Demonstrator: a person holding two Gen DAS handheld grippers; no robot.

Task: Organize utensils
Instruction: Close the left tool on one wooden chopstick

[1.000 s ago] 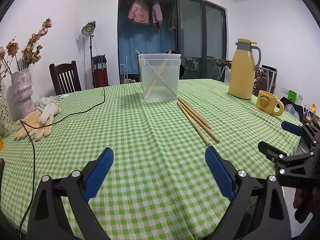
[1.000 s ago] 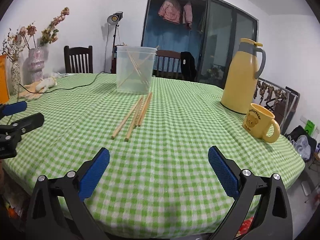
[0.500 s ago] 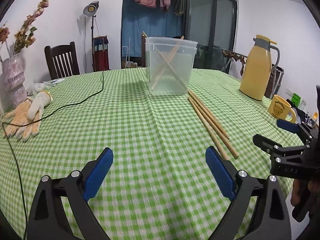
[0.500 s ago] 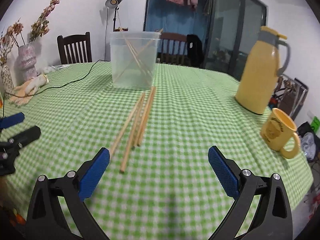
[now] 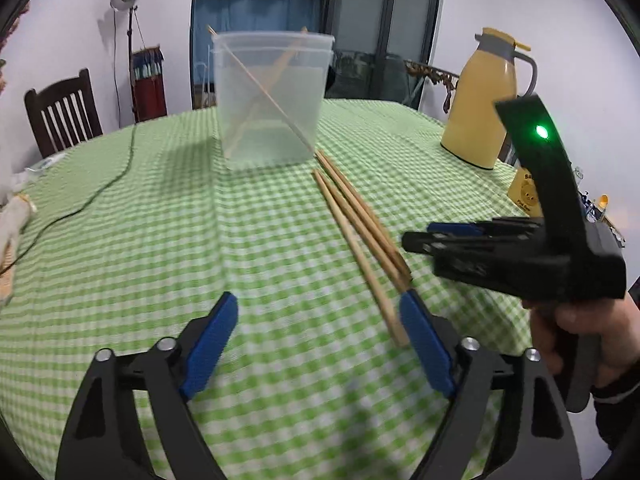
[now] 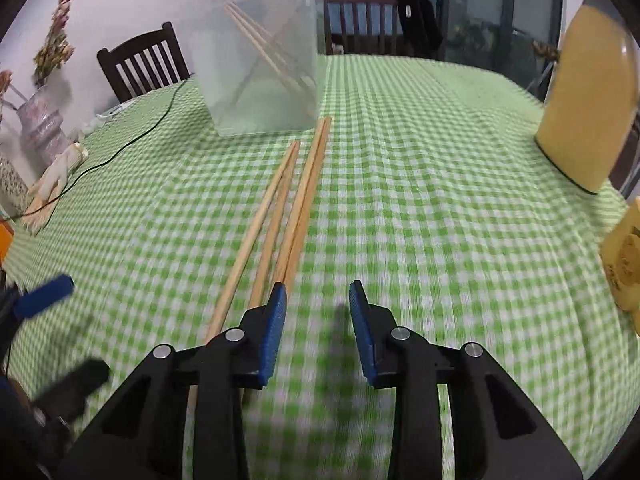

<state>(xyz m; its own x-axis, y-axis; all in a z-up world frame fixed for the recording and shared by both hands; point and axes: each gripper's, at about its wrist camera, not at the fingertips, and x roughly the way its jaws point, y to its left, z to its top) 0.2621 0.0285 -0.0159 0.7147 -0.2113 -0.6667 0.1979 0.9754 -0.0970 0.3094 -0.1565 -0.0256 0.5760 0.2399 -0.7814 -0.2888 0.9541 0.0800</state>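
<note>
Right hand-held gripper, jaws just narrowing w/ nothing between, sits beside the long bamboo chopsticks on the green-checked desk: may pinch cloth or scatter them; left hand-held gripper spread, empty.

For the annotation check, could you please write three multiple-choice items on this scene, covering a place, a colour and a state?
1. Where do the loose chopsticks lie?
A. Inside the mug
B. On the checked tablecloth, in front of the clear container
C. On the chair seat

2. What colour is the flask?
A. Red
B. Blue
C. Yellow

3. How does the clear container stand?
A. Upright, with chopsticks leaning inside
B. Tipped on its side
C. Upright and empty

Answers:
1. B: the sticks run across the cloth from the container's base toward the cameras.
2. C: its body is plainly yellow in both views.
3. A: its rim is on top and crossed sticks show through the wall.
</note>
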